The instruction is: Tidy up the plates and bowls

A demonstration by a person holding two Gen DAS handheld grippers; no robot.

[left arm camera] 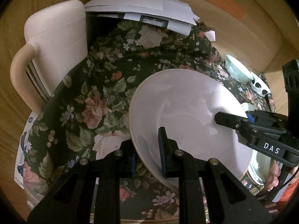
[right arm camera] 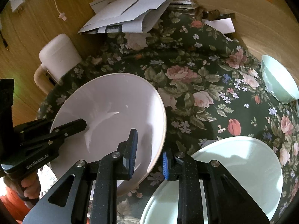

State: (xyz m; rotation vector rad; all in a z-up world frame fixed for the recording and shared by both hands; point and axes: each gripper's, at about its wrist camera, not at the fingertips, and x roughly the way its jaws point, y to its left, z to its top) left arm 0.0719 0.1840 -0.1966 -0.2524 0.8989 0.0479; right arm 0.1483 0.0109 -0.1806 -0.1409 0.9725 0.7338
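The white plate [left arm camera: 186, 115] hangs tilted above the floral tablecloth [left arm camera: 104, 97], pinched at opposite edges by both grippers. The left gripper [left arm camera: 147, 155] clamps its rim at 6 o'clock in the left wrist view, one blue pad above and one below; the right gripper [right arm camera: 149, 158] grips the rim at about 5 o'clock in its own view the same way, jaws narrow. Open cloth spreads toward 12 o'clock as far as the stack of papers [right arm camera: 130, 13]. A pale green plate [right arm camera: 233, 177] lies just beside at 5 o'clock, a green bowl [right arm camera: 276, 78] sits at 2 o'clock near the table's edge, and a cream chair [left arm camera: 54, 37] stands at 10 o'clock. A spotted object [left arm camera: 260, 87] beyond the bowl is perhaps another dish. Both grippers point steeply downward. Fingers [right arm camera: 29, 188] wrap the left handle, largely cut off.
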